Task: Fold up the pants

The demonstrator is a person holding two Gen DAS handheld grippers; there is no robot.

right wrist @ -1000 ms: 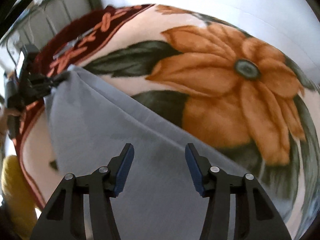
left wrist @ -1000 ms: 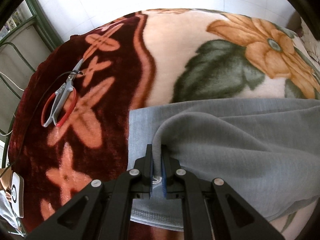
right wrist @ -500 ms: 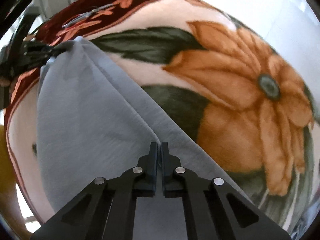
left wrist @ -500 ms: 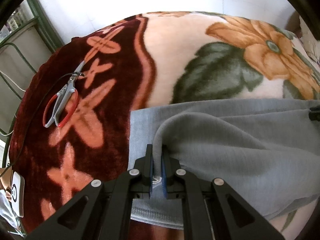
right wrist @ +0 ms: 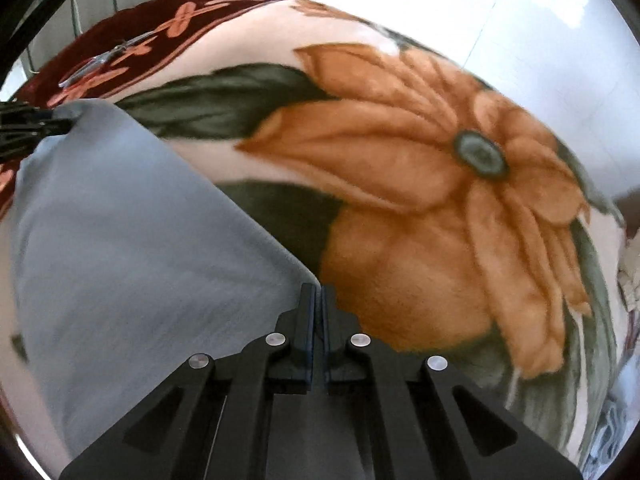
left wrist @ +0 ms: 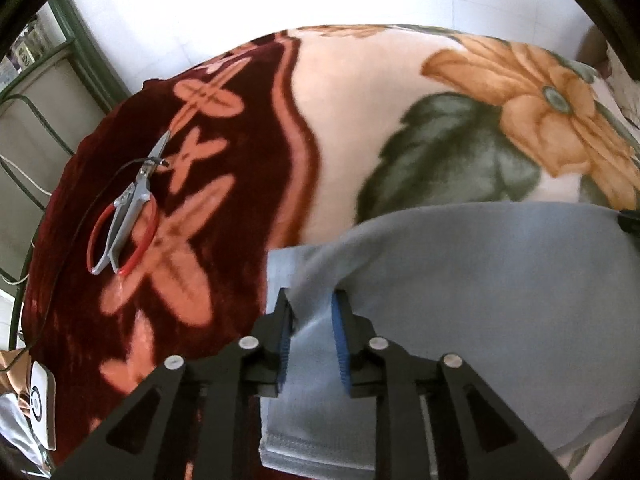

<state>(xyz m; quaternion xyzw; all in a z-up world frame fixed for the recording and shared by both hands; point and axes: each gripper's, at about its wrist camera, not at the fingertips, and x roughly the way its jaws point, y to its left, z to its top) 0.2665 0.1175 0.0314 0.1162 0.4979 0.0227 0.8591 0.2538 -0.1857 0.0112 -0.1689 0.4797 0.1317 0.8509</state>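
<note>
pants (left wrist: 480,280) lay on the blanket (left wrist: 340,120), soft, light knit that would drape and crease, best taken by hem and edge. left gripper (left wrist: 310,320) was opening, the fold loose between its pads, earlier pinched. right gripper (right wrist: 318,304), open 1 second before, was shut, probably on the edge.
</note>
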